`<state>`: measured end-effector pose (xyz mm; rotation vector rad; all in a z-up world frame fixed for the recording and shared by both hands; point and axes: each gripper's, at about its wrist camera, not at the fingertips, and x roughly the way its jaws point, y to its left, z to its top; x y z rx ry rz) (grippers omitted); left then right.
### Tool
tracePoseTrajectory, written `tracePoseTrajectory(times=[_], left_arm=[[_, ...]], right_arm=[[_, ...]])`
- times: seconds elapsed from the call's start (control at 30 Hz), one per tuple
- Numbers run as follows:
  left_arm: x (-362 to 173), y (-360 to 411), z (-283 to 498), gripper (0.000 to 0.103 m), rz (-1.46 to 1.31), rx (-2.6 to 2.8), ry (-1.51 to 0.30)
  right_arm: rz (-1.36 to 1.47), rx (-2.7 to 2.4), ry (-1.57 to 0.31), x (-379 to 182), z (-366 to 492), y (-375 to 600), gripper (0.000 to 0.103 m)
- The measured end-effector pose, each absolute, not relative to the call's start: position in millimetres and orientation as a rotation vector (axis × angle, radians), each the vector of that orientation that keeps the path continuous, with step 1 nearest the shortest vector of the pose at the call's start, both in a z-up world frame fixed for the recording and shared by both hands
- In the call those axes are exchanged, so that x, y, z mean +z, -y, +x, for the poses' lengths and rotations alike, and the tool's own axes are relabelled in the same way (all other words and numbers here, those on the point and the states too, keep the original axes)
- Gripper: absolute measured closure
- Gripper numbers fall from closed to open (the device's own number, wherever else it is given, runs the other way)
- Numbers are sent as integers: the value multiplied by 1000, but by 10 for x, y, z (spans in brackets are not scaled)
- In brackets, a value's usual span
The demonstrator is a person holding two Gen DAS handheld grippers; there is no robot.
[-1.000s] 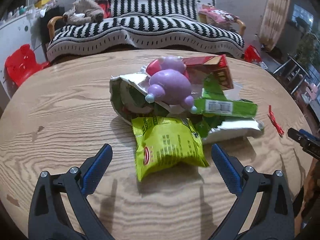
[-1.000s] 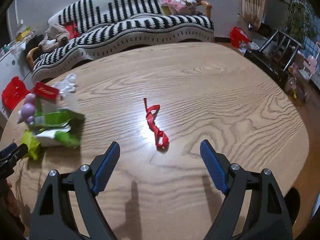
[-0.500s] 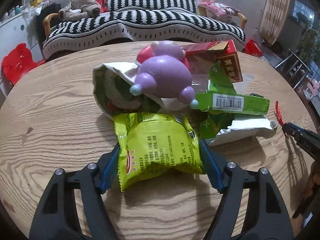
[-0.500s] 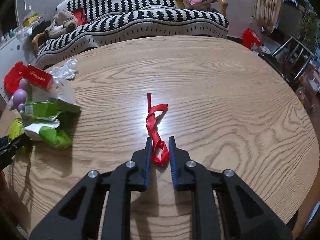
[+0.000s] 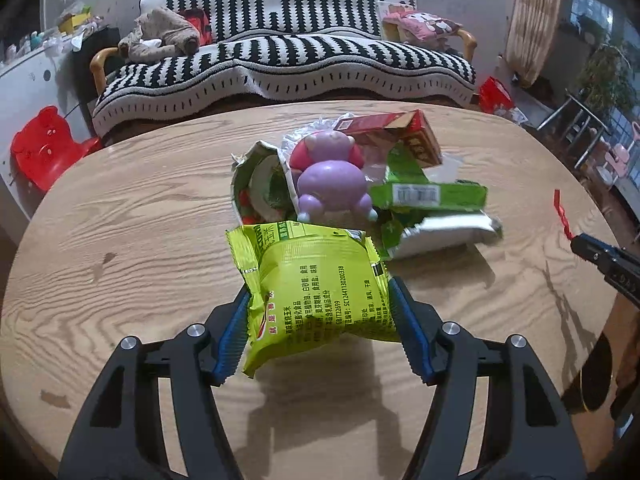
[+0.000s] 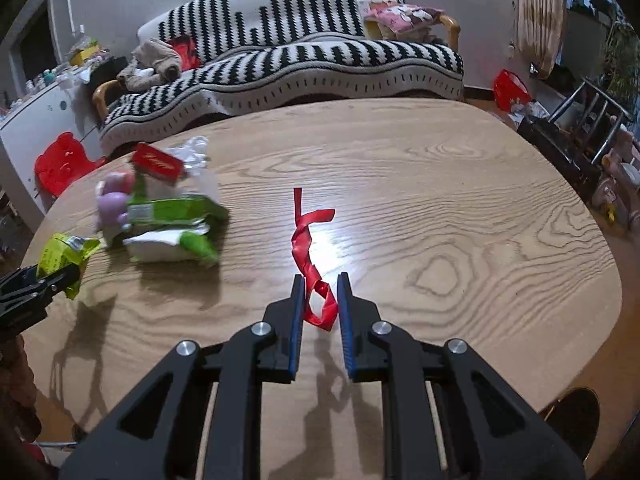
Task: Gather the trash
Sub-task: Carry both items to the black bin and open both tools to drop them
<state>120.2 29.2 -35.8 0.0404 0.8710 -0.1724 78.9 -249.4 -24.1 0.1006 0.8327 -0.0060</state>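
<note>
My left gripper point(image 5: 319, 292) has its blue pads pressed on both sides of a yellow-green snack bag point(image 5: 312, 264), and its jaws are still closing. The bag hangs a little above the wooden table point(image 5: 140, 220). Behind it lies a trash pile: a purple toy point(image 5: 332, 184), a green box point(image 5: 432, 196), a red box point(image 5: 400, 128) and a white wrapper point(image 5: 444, 236). My right gripper point(image 6: 320, 280) is shut on the near loop of a red ribbon point(image 6: 302, 240), whose far end trails over the table. In the right wrist view the left gripper point(image 6: 36, 280) with the bag point(image 6: 60, 252) shows at the left edge.
A black-and-white striped sofa point(image 5: 280, 60) stands behind the table. A red plastic stool point(image 5: 44, 148) is on the floor at the left. Metal-framed furniture point(image 6: 592, 120) stands to the right. The table's round edge point(image 6: 600, 320) curves close on the right.
The left gripper moved in, closed on the snack bag and raised it off the table. The right gripper closed on the red ribbon and lifted its near end.
</note>
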Motion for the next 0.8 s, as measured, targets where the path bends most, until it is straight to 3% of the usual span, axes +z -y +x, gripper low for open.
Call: tracePoseTrajectory(times=[0.37,0.8], left_arm=[[-75,-146,705,39,55,-217,-815],[-69,407,649,39,73,-293,-806]], right_arm=[[97,3,-789,35,203,2355,86],[117,-37,-766,105,-98,2628,86]])
